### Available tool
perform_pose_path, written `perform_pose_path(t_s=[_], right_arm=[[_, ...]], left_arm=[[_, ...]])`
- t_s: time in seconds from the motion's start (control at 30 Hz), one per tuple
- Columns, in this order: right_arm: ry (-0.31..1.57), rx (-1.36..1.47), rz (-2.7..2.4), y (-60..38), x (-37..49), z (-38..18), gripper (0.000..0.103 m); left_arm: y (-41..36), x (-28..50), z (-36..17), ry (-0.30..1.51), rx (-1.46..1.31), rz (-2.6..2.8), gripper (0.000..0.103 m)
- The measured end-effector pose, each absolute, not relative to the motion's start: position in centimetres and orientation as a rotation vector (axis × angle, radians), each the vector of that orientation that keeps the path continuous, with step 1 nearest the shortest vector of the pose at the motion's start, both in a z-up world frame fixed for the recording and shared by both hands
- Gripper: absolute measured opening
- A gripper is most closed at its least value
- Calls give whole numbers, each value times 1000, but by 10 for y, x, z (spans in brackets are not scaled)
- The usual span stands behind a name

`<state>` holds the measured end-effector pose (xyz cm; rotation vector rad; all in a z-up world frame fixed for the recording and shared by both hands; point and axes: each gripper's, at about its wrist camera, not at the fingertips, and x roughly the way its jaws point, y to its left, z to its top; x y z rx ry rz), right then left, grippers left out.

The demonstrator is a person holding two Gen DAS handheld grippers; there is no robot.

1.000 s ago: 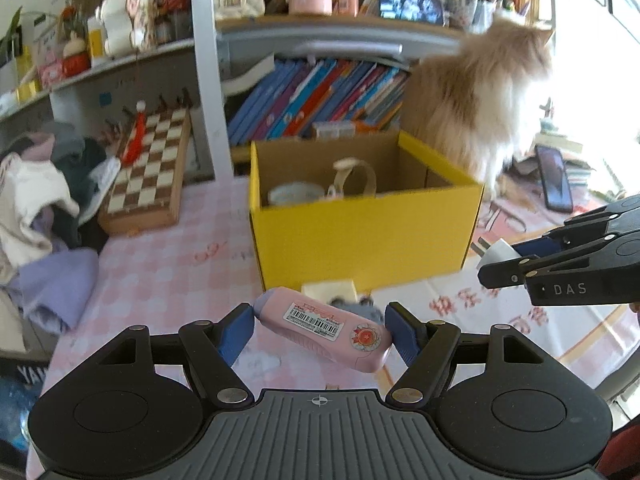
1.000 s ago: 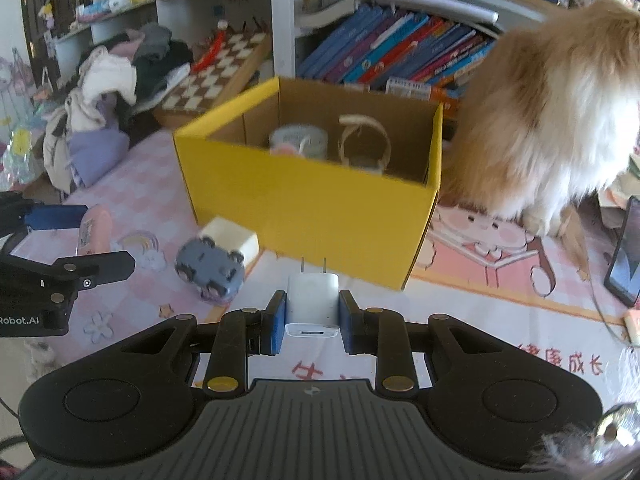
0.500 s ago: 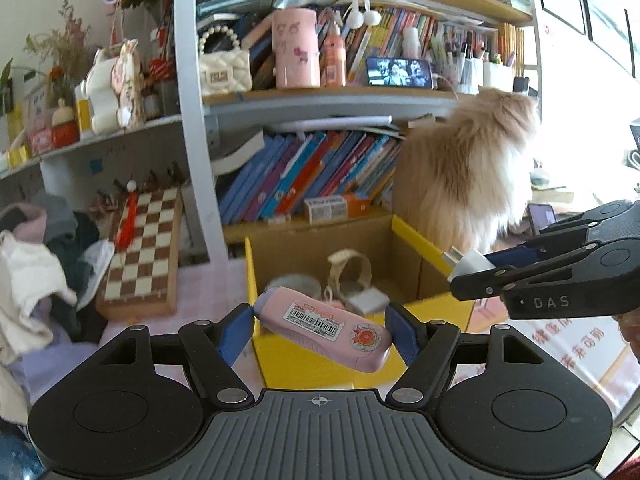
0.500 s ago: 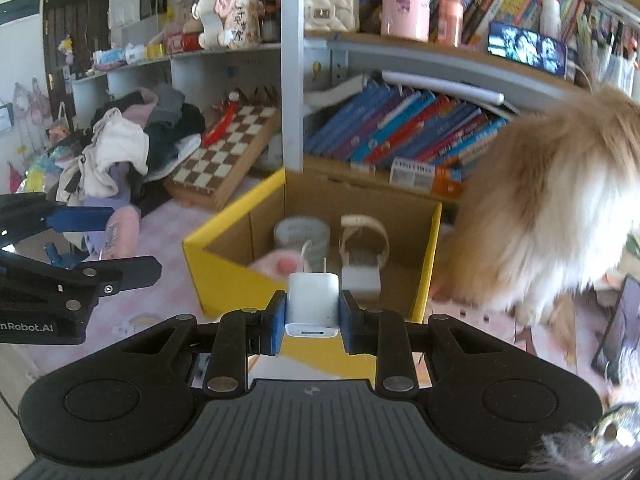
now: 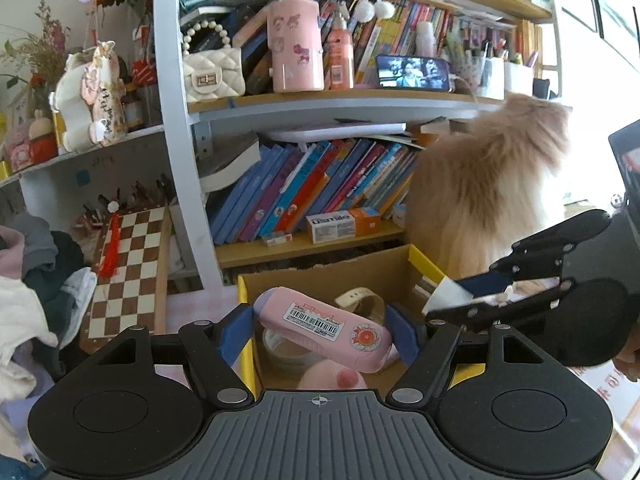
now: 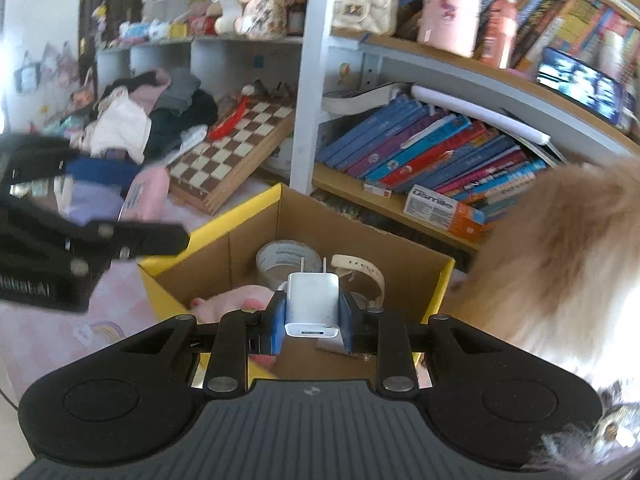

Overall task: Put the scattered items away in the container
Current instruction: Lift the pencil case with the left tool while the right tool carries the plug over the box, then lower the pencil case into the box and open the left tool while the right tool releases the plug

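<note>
2 tools (image 5: 320, 328) (image 6: 312, 320), 1 yellow box (image 6: 444, 284), 1 pink case (image 5: 324, 330), 1 charger (image 6: 312, 304), 1 cat (image 5: 488, 200)

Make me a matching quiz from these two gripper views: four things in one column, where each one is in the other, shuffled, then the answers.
1. pink oblong device with barcode label
2. white plug-in charger
3. grey roll of tape
4. orange and white usmile carton

A. lying in the yellow cardboard box
B. on the lower bookshelf
C. in the left gripper
D. in the right gripper

Pairs: 1-C, 2-D, 3-A, 4-B

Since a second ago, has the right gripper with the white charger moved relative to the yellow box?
Yes. The right gripper, shut on the white charger, has come forward and up over the yellow box; the charger now sits above its open top.
</note>
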<state>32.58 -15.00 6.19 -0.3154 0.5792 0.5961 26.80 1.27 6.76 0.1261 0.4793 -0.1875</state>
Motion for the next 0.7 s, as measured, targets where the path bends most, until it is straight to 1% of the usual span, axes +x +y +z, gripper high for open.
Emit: perform_pose_path(t_s=[0.43,0.7], right_arm=[[743,-529,749,-130,397,11,25],[832,-611,823,-123,421,-16,25]], left_arm=[[-9,340,41,610,220,-198,73],[-15,382,13,748,258,-218,73]])
